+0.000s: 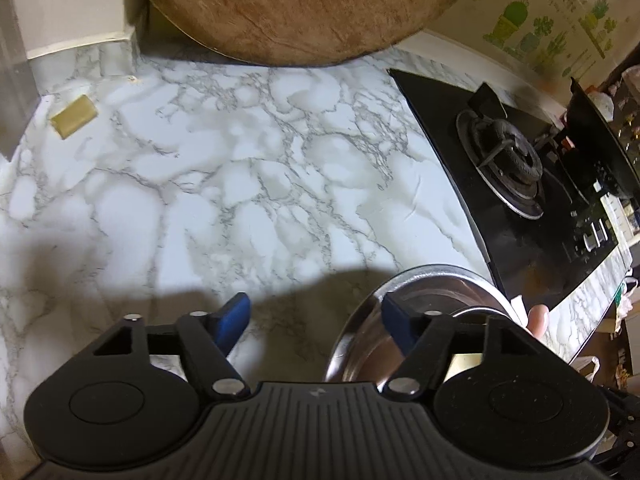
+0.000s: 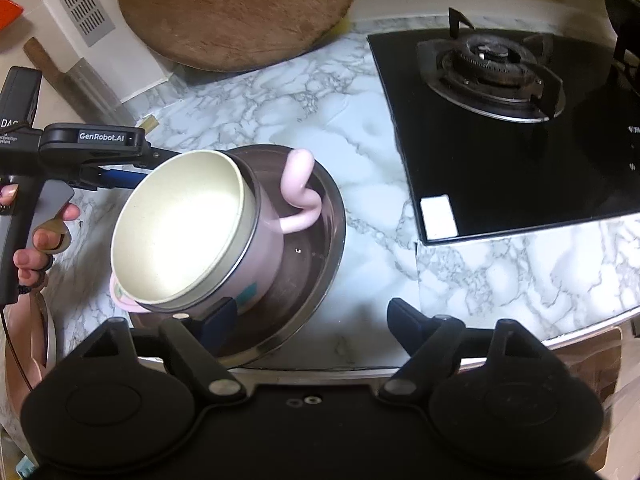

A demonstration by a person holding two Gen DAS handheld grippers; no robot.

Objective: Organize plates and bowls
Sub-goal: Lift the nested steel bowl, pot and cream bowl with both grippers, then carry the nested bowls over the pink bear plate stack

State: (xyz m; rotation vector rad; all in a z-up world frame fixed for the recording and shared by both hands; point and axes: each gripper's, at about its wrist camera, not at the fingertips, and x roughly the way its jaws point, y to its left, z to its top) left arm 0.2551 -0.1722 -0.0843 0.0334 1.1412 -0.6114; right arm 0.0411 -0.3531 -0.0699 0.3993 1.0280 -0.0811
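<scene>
A pink bowl (image 2: 180, 224) with a cream inside and a looped pink handle (image 2: 298, 192) lies tilted in a shallow steel plate (image 2: 312, 264) on the marble counter. My right gripper (image 2: 314, 316) is open at the plate's near rim. Its left finger sits against the bowl's lower side and its right finger hangs over bare counter. My left gripper (image 2: 132, 178), held by a hand, reaches the bowl's far-left rim. In the left wrist view, the left gripper (image 1: 316, 318) is open. One finger is over the counter, the other over the steel plate (image 1: 360, 340). The bowl is mostly hidden there.
A round wooden cutting board (image 2: 240, 12) leans on the back wall. A black gas stove (image 2: 500, 64) fills the right side. A cleaver (image 2: 80, 80) and another steel dish (image 2: 44, 340) lie at the left. A small yellow block (image 1: 74, 116) sits at the far left.
</scene>
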